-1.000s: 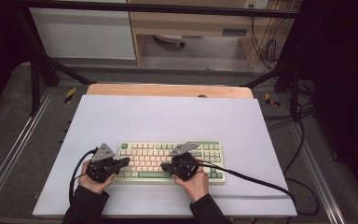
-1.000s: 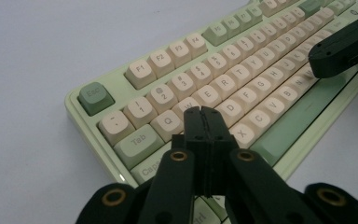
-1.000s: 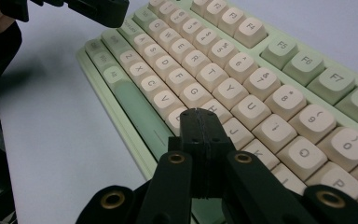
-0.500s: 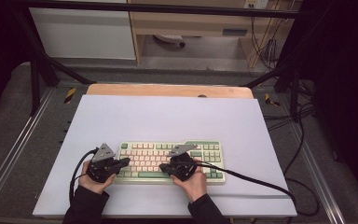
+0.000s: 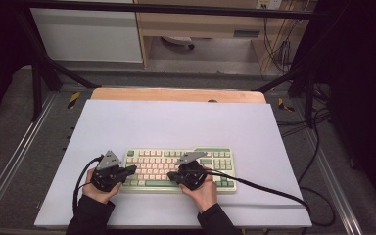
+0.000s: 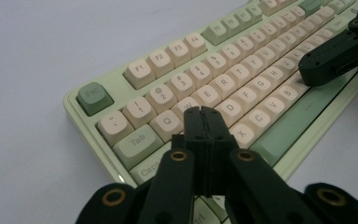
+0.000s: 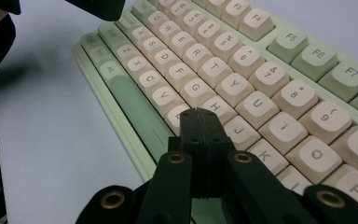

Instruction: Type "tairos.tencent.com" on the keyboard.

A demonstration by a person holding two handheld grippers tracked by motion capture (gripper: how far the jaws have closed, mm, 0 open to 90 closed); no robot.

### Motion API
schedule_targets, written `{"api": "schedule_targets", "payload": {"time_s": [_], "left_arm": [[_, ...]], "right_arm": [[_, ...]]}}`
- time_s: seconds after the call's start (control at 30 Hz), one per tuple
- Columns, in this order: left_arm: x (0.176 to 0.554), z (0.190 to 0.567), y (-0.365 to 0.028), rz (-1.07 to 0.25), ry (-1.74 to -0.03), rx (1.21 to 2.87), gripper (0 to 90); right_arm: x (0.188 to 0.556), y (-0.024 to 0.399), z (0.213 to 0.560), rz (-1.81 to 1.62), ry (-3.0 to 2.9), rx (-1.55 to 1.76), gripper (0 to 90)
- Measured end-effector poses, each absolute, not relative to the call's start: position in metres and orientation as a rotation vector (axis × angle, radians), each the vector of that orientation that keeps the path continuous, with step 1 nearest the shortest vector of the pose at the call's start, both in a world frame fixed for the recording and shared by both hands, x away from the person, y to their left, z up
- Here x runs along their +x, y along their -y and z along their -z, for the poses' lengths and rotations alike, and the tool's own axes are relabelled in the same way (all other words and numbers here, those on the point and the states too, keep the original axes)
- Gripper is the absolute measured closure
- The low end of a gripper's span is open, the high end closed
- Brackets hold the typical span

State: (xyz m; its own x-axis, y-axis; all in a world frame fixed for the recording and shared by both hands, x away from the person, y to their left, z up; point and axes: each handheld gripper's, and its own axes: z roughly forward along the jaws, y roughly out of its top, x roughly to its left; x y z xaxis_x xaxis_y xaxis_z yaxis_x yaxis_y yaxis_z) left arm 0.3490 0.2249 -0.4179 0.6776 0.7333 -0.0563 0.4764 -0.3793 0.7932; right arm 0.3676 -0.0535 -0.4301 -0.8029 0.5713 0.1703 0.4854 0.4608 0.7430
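Nothing moved; keyboard (image 6: 223,88) keycaps read Esc, Tab, QWERTY.

Both grippers are matte black. The left gripper (image 5: 129,170) and the right gripper (image 5: 170,176) each carry a grey three-cornered plate on top and trail a black cable. Their fingers (image 6: 200,135) are flat black blocks on angled arms, joined by brass-ringed pivots. The person wears dark long sleeves (image 5: 90,218).
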Motion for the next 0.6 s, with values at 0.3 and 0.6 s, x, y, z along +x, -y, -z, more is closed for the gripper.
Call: {"api": "schedule_targets", "payload": {"time_s": [0.3,0.6], "left_arm": [[0.349,0.417,-0.225,-0.389,-0.929,2.047,90.0],[0.348,0.416,-0.225,-0.389,-0.923,2.044,90.0]], "right_arm": [[0.367,0.053,0.432,-1.255,-2.601,0.941,90.0],[0.366,0.059,0.421,-1.266,-2.583,0.923,90.0]]}}
